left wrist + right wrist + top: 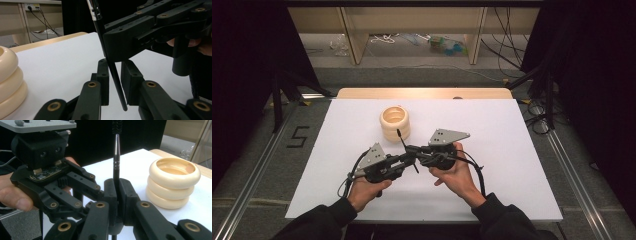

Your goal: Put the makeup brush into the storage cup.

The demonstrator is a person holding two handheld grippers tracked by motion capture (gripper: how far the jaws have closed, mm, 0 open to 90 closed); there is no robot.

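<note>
Right gripper view: right gripper (117, 188) jaws pinch a thin black brush (116, 157) upright.
Left gripper (115, 75) jaws flank the brush's lower shaft, narrowly spread, not touching; beyond, the cream ringed holder (395, 122) stands toward the bench's (512, 150) far edge.

both hands low near the tabletop's near edge, grippers tip to tip; right gripper (117, 195) jaws clamped; left gripper (115, 75) jaws narrowed, slightly apart.
</note>
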